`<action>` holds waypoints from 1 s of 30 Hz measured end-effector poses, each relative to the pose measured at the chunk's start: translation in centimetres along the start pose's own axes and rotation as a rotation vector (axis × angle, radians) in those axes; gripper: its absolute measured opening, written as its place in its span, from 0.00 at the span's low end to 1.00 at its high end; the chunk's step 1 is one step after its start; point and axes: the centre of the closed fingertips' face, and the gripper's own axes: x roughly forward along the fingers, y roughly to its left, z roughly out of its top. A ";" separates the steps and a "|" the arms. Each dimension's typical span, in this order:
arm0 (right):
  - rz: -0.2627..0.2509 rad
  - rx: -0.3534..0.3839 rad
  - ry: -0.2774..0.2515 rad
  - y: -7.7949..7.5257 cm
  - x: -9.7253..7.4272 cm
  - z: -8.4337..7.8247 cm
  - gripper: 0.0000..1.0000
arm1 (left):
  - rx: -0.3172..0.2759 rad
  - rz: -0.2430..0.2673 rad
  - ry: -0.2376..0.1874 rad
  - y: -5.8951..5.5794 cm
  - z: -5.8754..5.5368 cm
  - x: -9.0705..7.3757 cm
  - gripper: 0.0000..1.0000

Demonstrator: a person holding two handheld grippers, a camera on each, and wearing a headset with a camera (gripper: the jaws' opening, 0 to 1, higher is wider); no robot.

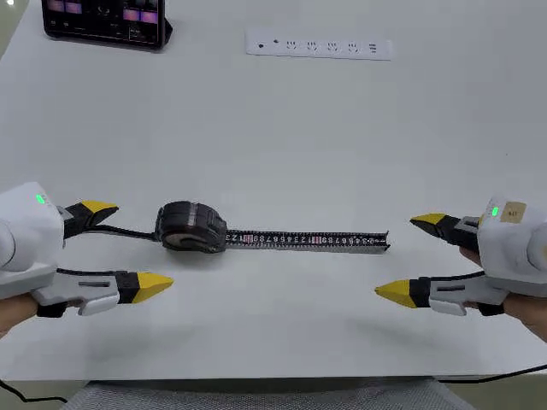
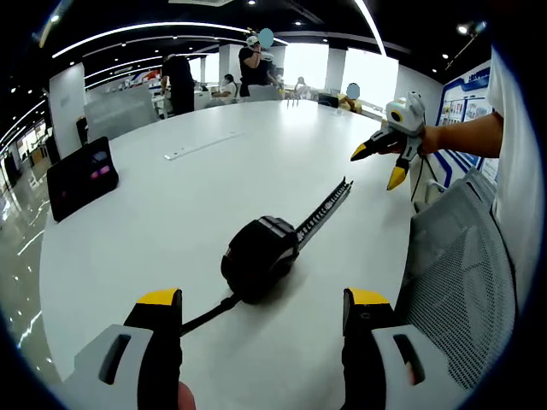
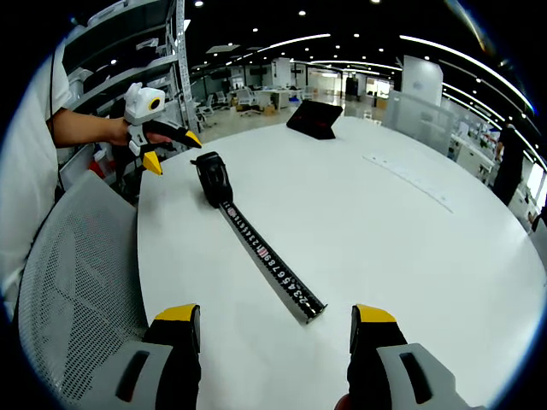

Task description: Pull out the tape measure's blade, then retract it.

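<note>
My left gripper (image 1: 138, 243) and right gripper (image 1: 397, 256) both gape wide and hold nothing. The tape measure (image 1: 190, 227) lies on the white table (image 1: 282, 128) between them, case near the left gripper. Its blade (image 1: 308, 240) is extended flat to the right, tip just short of my right gripper.

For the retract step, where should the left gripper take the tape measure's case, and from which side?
Grip the case across its two flat sides, coming from its rear end, opposite the extended blade. The case seems to stand upright, blade numbers up, and the open left gripper faces that end, jaws set to straddle it.
</note>
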 end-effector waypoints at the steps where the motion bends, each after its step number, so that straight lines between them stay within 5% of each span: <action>1: -0.005 -0.002 -0.002 0.1 0.0 0.0 0.70 | -0.001 0.000 -0.005 -0.1 0.0 -0.1 0.74; 14: -0.053 0.011 -0.069 0.9 -0.5 0.6 0.74 | -0.014 0.016 -0.065 -1.6 0.1 -0.9 0.77; 30: -0.072 0.031 -0.100 1.9 -0.5 0.0 0.83 | -0.048 0.003 -0.068 -3.5 -1.6 -0.7 0.83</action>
